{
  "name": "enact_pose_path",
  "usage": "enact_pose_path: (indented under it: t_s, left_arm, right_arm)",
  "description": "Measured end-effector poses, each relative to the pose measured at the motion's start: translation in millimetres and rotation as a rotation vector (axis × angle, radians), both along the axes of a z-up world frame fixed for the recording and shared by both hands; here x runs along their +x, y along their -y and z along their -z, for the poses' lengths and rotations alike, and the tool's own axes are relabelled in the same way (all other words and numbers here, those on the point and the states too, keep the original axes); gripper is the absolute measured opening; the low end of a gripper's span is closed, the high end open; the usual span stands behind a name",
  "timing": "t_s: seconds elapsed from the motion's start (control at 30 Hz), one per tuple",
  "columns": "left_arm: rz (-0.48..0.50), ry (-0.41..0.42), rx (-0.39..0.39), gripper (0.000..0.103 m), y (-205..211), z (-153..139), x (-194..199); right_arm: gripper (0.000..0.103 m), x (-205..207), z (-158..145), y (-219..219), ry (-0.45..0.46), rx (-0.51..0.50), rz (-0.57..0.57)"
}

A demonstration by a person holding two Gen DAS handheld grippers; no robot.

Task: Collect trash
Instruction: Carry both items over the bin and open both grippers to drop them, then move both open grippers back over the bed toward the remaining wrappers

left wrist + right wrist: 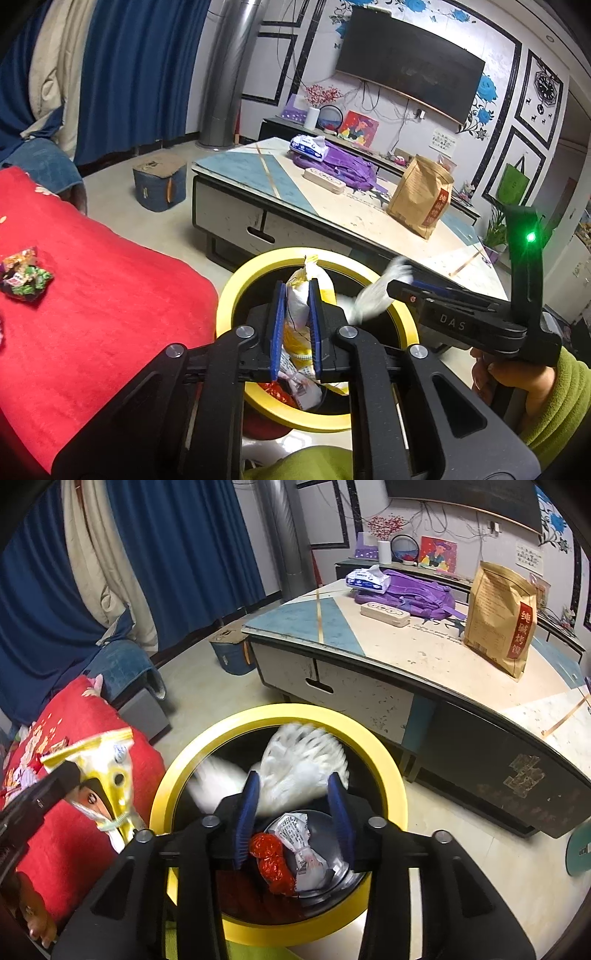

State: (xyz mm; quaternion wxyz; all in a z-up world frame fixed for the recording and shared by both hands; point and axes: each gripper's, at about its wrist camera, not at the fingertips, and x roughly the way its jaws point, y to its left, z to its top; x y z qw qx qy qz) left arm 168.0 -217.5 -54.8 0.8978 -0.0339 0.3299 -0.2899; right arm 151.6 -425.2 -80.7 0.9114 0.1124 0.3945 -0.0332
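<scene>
My left gripper (297,291) is shut on a yellow and white snack wrapper (299,295), held upright over the yellow-rimmed black bin (236,291). In the right wrist view that wrapper (107,768) hangs from the left gripper (74,771) by the bin's left rim. My right gripper (293,777) stands open over the bin (391,775). A blurred white plastic bag (303,760) is loose between its fingertips. A red wrapper (271,860) and a white printed wrapper (299,834) lie in the bin. A colourful crumpled wrapper (24,277) lies on the red blanket (110,295).
A low coffee table (332,221) stands just behind the bin, bearing a brown paper bag (421,195), a purple backpack (343,162) and a tissue pack (308,146). A blue stool (159,182) sits on the floor to the left. Blue curtains hang behind it.
</scene>
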Motion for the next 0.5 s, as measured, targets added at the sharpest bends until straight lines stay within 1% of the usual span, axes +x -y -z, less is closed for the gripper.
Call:
enact_pose_path:
  t_s: [0.03,0.07,0.1,0.17,0.23,0.27,0.3,0.33,0.37,0.4,0.43,0.5]
  left_arm:
    - [0.004,-0.012,-0.005,0.017,0.2,1.9,1.3]
    - [0.003,-0.02,-0.007,0.025,-0.2,3.6,1.8]
    - [0.002,-0.025,-0.006,0.037,-1.1,4.0,2.8]
    - [-0.001,-0.032,-0.011,0.054,-3.3,4.5,1.7]
    - [-0.004,-0.022,-0.013,0.057,-6.0,2.1,-0.7]
    - [-0.008,-0.017,-0.011,0.064,-6.6,0.4,-1.3]
    - [-0.015,-0.011,-0.01,0.075,-8.0,-1.5,-2.6]
    - [-0.023,-0.006,-0.013,0.08,-10.2,-3.6,-3.9]
    - [-0.029,-0.004,-0.019,0.087,-12.1,-5.5,-4.8]
    - [-0.039,0.003,-0.022,0.09,-15.1,-8.1,-6.3]
    - [-0.046,0.009,-0.022,0.092,-16.4,-9.8,-7.1]
    - [-0.063,0.023,-0.018,0.092,-19.2,-13.3,-9.6]
  right_arm:
    - [0.045,-0.4,0.1,1.7,0.002,0.0,0.006]
    - [0.047,-0.9,0.1,3.0,0.004,0.0,0.011]
    - [0.049,-1.0,-0.2,3.1,0.006,0.0,0.014]
    - [0.055,-1.4,-0.5,4.3,0.009,0.003,0.023]
    - [0.057,-1.6,-0.4,4.1,0.012,0.005,0.022]
    - [0.059,-1.7,-0.8,4.1,0.014,0.004,0.022]
    - [0.061,-1.9,-1.2,4.5,0.017,0.003,0.022]
    - [0.064,-2.5,-2.9,4.2,0.027,0.004,0.02]
    - [0.066,-3.5,-4.7,3.2,0.035,0.003,0.02]
    - [0.067,-4.1,-6.1,2.5,0.042,0.0,0.02]
    - [0.07,-5.3,-8.4,1.3,0.054,-0.001,0.016]
    - [0.075,-8.3,-12.7,-0.8,0.079,-0.003,0.015]
